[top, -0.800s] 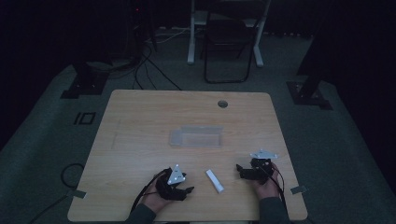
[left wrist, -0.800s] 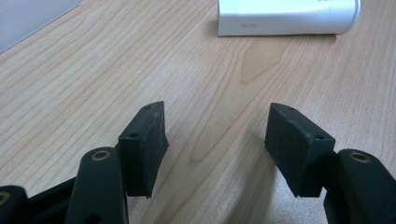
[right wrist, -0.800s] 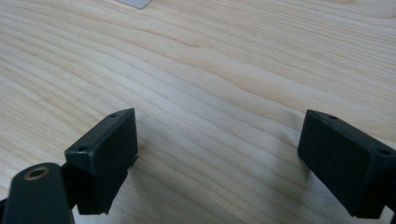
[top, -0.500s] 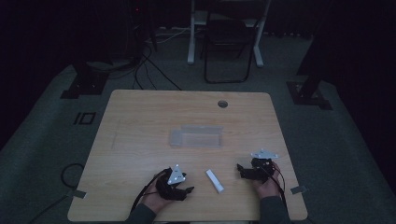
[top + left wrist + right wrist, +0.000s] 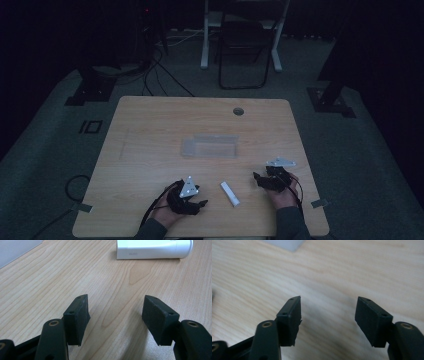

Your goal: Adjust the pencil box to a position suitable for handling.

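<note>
A small white stick-shaped tube (image 5: 230, 193) lies flat on the wooden table (image 5: 150, 125) near its front edge, between my two hands. In the left gripper view the same white tube (image 5: 154, 249) lies ahead and to the right of the jaws. My left gripper (image 5: 201, 204) rests low at the front, left of the tube, open with bare wood between its pads (image 5: 115, 320). My right gripper (image 5: 256, 177) sits to the right of the tube, pointing left, and its jaws stand open over bare wood (image 5: 328, 320).
A clear flat plastic box (image 5: 210, 146) lies at the table's middle; a pale corner of it (image 5: 284, 243) is ahead of the right jaws. A round cable hole (image 5: 238, 111) is at the back. A chair (image 5: 240, 55) and stands are on the dark floor behind.
</note>
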### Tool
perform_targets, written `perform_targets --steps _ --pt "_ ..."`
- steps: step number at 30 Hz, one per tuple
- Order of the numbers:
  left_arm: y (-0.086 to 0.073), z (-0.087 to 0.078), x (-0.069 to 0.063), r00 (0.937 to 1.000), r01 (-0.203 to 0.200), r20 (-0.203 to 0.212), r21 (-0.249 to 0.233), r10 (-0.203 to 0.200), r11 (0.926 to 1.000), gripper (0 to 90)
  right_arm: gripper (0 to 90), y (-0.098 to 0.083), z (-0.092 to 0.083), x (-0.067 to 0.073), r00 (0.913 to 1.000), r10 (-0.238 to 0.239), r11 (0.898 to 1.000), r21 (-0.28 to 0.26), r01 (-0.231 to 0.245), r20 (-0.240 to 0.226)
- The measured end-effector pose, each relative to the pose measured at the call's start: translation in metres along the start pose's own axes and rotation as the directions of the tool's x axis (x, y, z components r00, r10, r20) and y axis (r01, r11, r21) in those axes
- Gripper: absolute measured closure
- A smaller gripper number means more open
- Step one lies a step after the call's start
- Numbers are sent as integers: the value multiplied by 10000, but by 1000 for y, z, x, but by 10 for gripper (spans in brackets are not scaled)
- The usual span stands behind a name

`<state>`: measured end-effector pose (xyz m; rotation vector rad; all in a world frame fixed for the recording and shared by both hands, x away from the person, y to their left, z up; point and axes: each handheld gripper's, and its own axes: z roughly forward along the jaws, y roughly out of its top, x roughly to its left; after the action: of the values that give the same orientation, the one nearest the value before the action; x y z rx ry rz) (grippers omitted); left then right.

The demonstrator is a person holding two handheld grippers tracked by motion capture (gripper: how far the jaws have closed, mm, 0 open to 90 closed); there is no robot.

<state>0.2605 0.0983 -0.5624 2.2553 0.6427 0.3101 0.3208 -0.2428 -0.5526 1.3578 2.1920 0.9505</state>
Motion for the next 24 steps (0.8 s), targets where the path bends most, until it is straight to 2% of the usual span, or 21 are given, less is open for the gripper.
perform_targets --steps 2,16,20,24 --pt "0 0 0 10000 -1 0 0 1 10000 385 403 8 0 2 10000 -20 9997 -231 21 36" --pt "0 0 0 10000 -8 0 5 8 10000 385 482 43 9 12 10000 51 9968 -803 -51 -4" --pt "0 0 0 10000 -6 0 2 6 10000 385 494 54 11 14 10000 4 9963 -860 -4 -1" --pt "0 0 0 10000 -6 1 4 6 10000 385 513 63 19 14 9997 155 9965 -822 -170 -186"
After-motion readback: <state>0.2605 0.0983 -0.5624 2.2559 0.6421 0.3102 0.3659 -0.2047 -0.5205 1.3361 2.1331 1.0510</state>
